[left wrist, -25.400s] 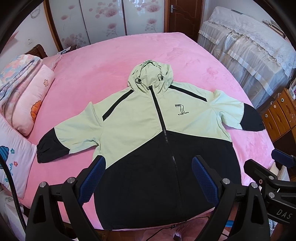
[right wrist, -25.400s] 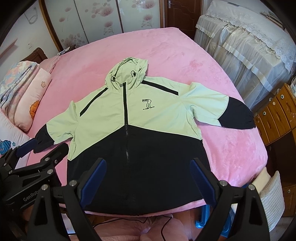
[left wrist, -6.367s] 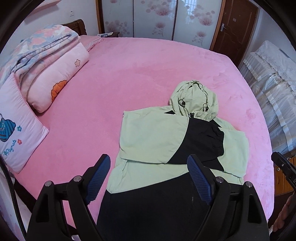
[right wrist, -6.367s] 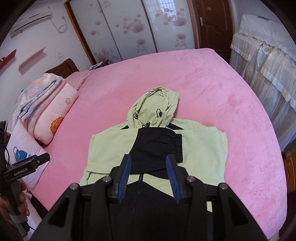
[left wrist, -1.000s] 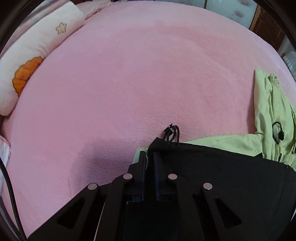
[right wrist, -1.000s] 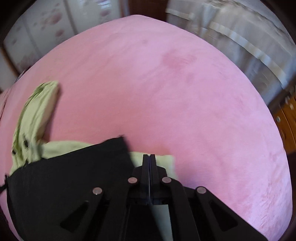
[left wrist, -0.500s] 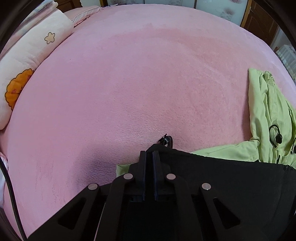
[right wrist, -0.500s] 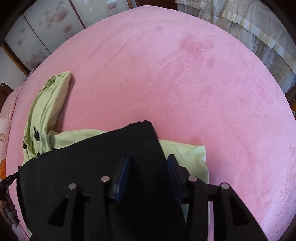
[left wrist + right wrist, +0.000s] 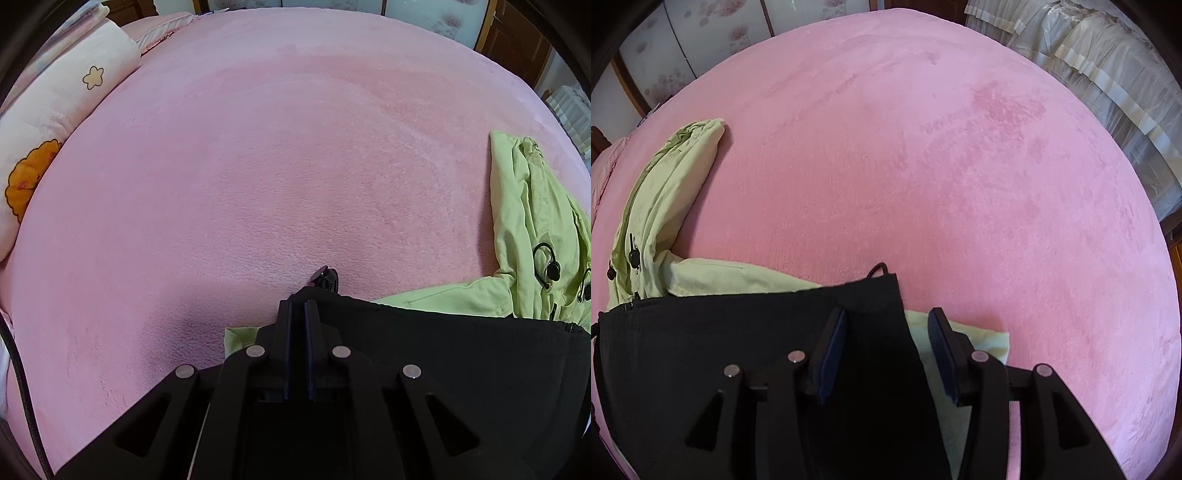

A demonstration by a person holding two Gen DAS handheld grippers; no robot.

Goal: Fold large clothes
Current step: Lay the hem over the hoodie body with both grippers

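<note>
My left gripper (image 9: 297,306) is pressed together, pinching the black hem corner of the jacket (image 9: 461,354), which lies folded on the pink bed (image 9: 277,166) with its green hood (image 9: 528,221) off to one side. My right gripper (image 9: 886,321) is opening; its pads straddle the other black corner without pressing it.

A pink blanket (image 9: 258,166) covers the bed, a flower-print pillow (image 9: 55,122) at its edge, pale draped curtains (image 9: 1108,74) beyond.
</note>
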